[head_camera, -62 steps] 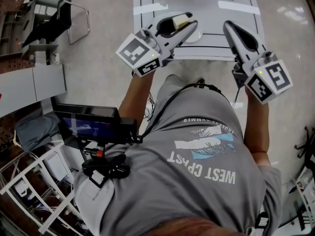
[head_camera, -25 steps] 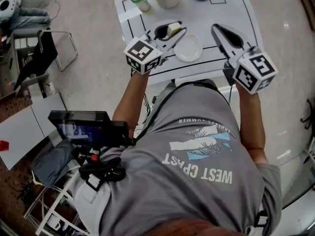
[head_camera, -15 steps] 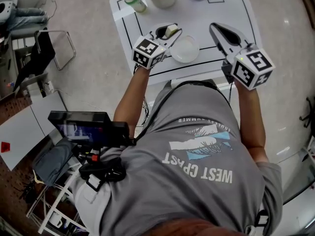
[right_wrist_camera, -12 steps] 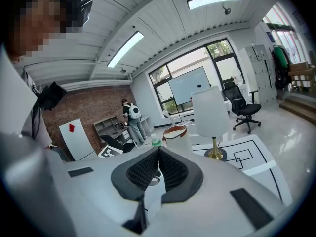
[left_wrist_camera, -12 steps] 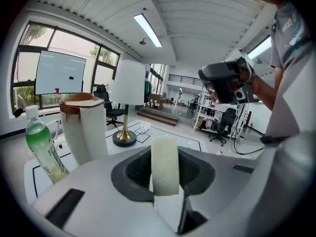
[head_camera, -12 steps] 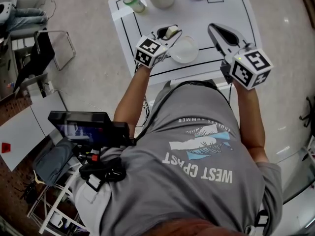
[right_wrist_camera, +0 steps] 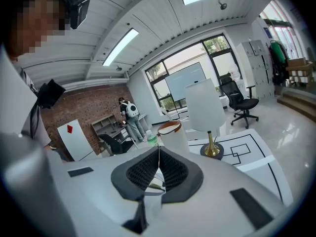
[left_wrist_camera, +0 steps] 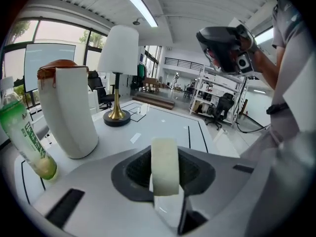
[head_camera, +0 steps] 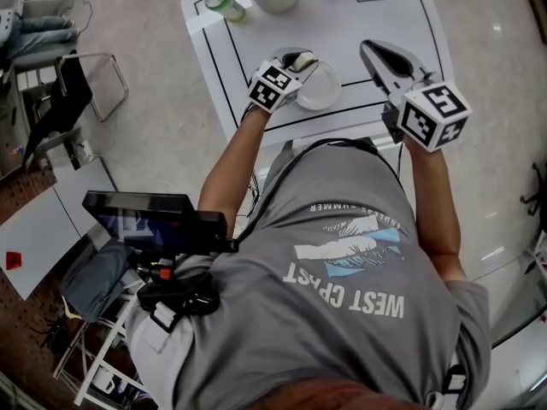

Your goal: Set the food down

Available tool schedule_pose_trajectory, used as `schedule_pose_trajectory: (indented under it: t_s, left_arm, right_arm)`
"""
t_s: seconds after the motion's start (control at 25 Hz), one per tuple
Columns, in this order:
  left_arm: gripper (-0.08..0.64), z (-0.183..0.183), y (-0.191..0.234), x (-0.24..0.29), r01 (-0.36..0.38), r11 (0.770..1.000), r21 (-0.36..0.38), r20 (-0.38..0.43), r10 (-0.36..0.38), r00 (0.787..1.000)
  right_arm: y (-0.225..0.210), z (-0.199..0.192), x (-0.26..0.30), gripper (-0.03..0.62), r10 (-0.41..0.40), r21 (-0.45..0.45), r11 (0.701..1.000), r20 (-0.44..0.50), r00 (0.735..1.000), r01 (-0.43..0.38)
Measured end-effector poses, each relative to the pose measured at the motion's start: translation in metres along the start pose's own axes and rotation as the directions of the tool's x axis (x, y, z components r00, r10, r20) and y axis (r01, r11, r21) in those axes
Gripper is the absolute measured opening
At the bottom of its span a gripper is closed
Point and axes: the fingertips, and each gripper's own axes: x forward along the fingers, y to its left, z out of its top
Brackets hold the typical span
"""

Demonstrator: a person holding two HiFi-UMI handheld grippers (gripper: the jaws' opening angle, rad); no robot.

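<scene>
Left gripper clamped on one pale food slice, right gripper closed empty, one plate, one bottle

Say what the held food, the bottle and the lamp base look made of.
Food: a pale, matte, soft-looking slice, maybe bread or cake; its surface is smooth and uniform, so I cannot tell which.
Bottle: likely clear plastic; green liquid shows through, and a printed label wraps it.
Lamp base: seemingly polished brass-coloured metal; it has a shiny gold dome on a dark round foot.
</scene>
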Motion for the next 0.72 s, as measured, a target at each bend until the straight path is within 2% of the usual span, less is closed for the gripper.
schedule_pose_trajectory:
  t_s: [0.2,0.72]
  left_arm:
    - [0.101,-0.021,0.0,0.018,-0.002,1.0,0.031,-0.072,0.005,0.997]
    - [0.1,-0.043,-0.001,0.043,-0.021,0.994,0.109,-0.165,0.038,0.986]
  right_arm:
    - [-0.007,-0.005,0.003,0.006,0.001,0.008,1.0,-0.011,1.0,-0.001]
    - [-0.019,-0.018,-0.004,0.006,-0.009,0.031,0.999,-0.038,0.999,0.01]
